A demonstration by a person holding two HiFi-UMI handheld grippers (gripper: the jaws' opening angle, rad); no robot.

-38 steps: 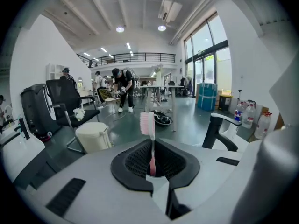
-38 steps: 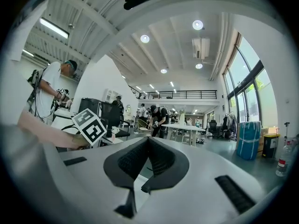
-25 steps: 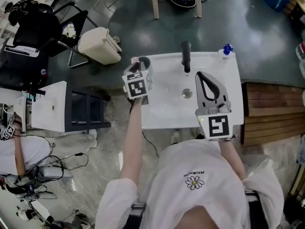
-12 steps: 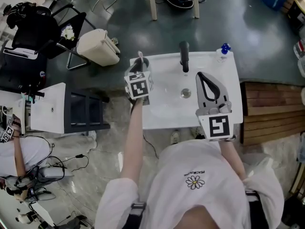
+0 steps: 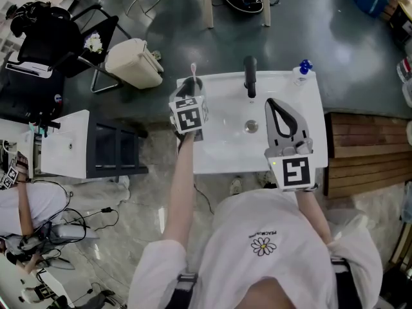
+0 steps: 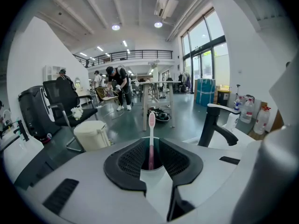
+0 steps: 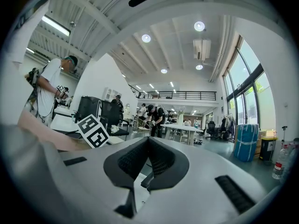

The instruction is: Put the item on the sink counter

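A pink toothbrush (image 6: 151, 129) stands up between the jaws of my left gripper (image 6: 152, 143), which is shut on its handle. In the head view that left gripper (image 5: 192, 84) hovers over the back left corner of the white sink counter (image 5: 222, 153), and the toothbrush (image 5: 192, 70) pokes out past the counter's edge. My right gripper (image 5: 273, 102) hangs over the right half of the basin, its jaws shut with nothing between them. In the right gripper view the right gripper (image 7: 148, 140) shows its pads meeting at the tip.
A black faucet (image 5: 250, 76) stands at the back middle of the counter, with a drain (image 5: 252, 126) in front of it. A blue-capped bottle (image 5: 304, 68) sits at the back right corner. A cream bin (image 5: 134, 62) and black chair (image 5: 58, 37) stand to the left, wooden planks (image 5: 367, 150) to the right.
My left gripper has shifted slightly farther along the counter's left corner, and the toothbrush now sticks out more clearly beyond the edge. The right gripper has stayed put.
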